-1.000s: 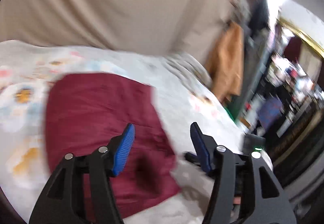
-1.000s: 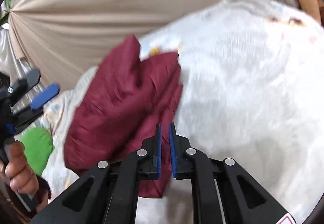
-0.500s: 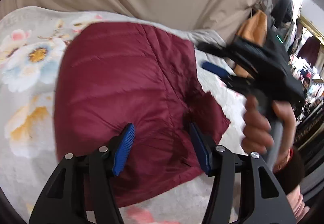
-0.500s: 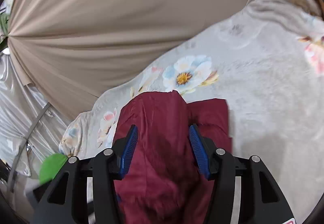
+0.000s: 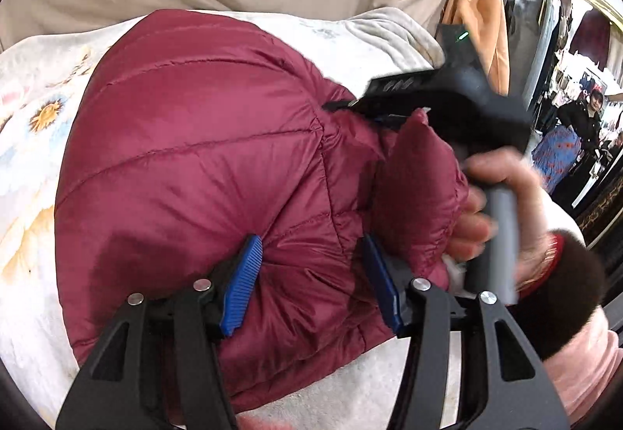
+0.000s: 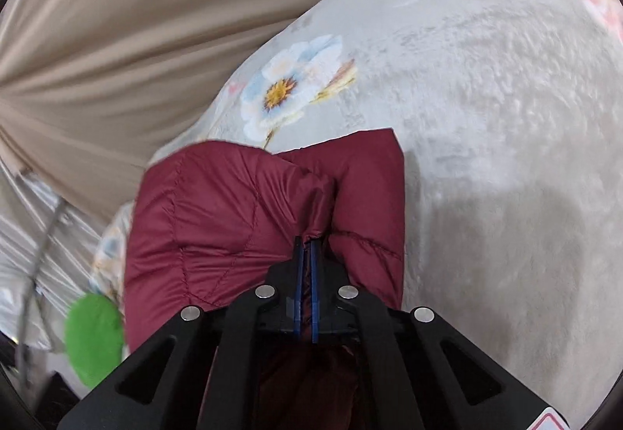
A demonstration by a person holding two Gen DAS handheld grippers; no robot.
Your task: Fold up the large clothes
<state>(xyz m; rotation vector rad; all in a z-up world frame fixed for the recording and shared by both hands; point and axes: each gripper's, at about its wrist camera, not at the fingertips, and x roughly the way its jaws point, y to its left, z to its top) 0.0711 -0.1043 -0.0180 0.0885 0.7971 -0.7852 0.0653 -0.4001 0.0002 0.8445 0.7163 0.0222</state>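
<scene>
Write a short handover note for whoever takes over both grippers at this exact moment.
Right gripper: shut on a pinch of the maroon puffer jacket.
Left gripper: open over the jacket's near part, fabric between its fingers, no grip visible.
The jacket lies bunched on the floral blanket.
Done: a partial fold.
Left: probably carry the pinched edge across, flatten, finish.

Floral blanket (pale plush) bears maroon jacket.

Maroon quilted puffer jacket, folded and puffy, on floral blanket
</scene>
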